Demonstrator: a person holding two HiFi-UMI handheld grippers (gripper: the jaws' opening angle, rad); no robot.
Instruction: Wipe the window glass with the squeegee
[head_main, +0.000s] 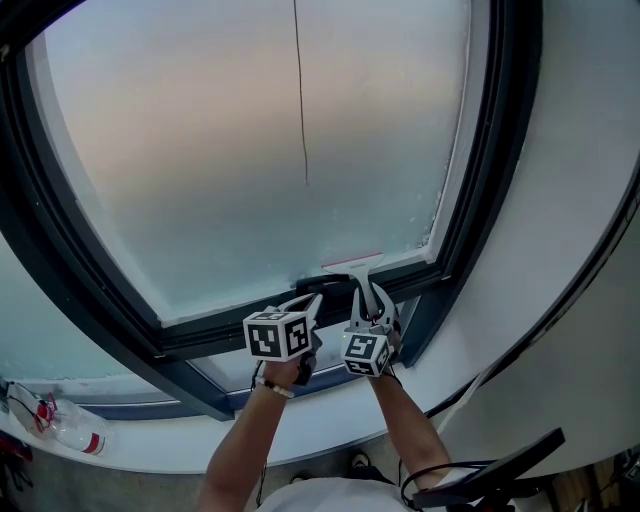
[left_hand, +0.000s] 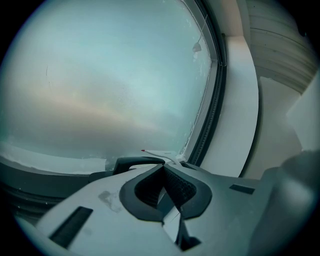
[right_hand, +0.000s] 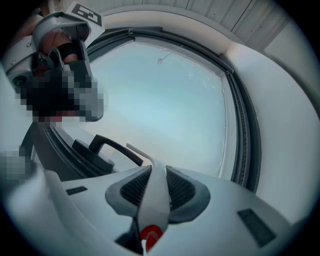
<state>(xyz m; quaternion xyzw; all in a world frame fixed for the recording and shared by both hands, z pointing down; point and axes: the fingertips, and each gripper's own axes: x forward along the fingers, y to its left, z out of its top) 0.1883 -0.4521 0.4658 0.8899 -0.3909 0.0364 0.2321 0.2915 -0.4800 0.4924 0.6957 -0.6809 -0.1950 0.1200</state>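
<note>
Your right gripper (right_hand: 158, 170) is pinching the white handle of the squeegee (right_hand: 152, 200). Both pads press on its sides, and a red ring shows at the near end of the handle. The flat top of the squeegee sits just right of the black window handle (head_main: 337, 281), low on the glass (head_main: 260, 150). In the head view it seems to rest on the glass.

Your left gripper (left_hand: 163, 166) has its two pads pressed together at the tips. I see nothing held between them. It sits just below and a little left of the window handle, right beside your other gripper.

The glass above the window handle is foggy and pale, so you cannot see through it. A thin dark line (head_main: 301, 90) runs down it, high above the window handle. A dark frame (head_main: 110, 300) goes all around the glass, and the window handle sits on its bottom bar. A white wall (head_main: 560, 250) is off to the right of the window handle. A pale ledge (head_main: 150, 450) runs below it. Far left of the window handle, a clear bottle (head_main: 65, 425) lies on its side on that ledge. Black cables (head_main: 480, 480) hang low to the right.
</note>
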